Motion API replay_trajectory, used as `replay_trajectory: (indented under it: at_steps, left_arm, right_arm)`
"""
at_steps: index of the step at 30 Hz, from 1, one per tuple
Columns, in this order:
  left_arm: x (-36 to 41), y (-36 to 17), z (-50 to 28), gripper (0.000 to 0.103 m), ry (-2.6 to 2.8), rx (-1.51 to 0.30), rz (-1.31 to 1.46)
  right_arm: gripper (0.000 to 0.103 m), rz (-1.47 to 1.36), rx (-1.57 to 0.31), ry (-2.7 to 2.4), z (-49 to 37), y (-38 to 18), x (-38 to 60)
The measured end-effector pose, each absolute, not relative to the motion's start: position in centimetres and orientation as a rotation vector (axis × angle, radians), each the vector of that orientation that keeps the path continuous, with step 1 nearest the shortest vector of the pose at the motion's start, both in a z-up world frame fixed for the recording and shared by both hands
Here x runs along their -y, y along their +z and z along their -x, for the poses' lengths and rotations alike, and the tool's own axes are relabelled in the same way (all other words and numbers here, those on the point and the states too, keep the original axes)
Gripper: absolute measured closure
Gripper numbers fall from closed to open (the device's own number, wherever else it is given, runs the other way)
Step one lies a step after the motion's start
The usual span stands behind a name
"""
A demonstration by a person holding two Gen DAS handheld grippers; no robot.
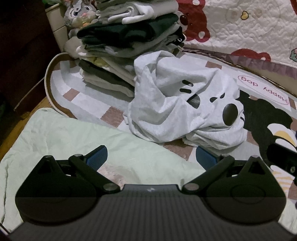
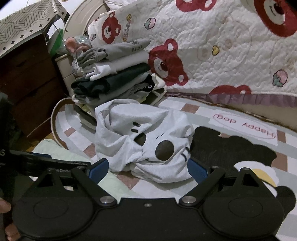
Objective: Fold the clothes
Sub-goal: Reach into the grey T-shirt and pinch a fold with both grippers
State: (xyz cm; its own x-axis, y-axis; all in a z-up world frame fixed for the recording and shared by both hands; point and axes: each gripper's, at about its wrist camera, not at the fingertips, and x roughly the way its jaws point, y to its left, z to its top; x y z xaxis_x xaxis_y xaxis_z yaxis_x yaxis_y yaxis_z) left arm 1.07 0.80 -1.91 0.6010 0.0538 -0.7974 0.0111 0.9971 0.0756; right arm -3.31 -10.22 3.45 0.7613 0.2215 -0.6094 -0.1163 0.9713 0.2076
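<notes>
We held both grippers low over the floor mat, each with its blue-padded fingers spread wide and nothing between them. The left gripper (image 1: 151,157) hovered above a pale green cloth (image 1: 61,133) spread flat in front of us, its left pad (image 1: 97,157) over that cloth and its right pad close to the hem of a crumpled white cotton garment with black printed spots and dashes (image 1: 178,107). The right gripper (image 2: 147,170) faced the same white heap (image 2: 141,137), which lay bunched and unfolded on the checked grey, white and brown play mat with the words "Happy dog" (image 2: 245,128). The heap leaned against the foot of a tall stack of folded clothes in grey, white and dark green (image 2: 115,74), which stood on the same mat just behind it. Behind the stack ran a quilted white bedspread printed with red bear faces (image 2: 222,52), hanging down to a purple frilled edge. A grey plush rabbit toy (image 1: 79,13) sat beside the top of the stack, and a dark wooden drawer unit (image 2: 27,83) stood to the left.
</notes>
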Motion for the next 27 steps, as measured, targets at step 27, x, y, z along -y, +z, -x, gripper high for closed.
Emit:
replay_trajectory:
  at_steps: [27]
  left_arm:
    - [-0.9, -8.0, -15.6, 0.036, 0.024, -0.870, 0.059]
  right_arm:
    - [0.008, -0.413, -0.975, 0.242, -12.6, -3.9, 18.0]
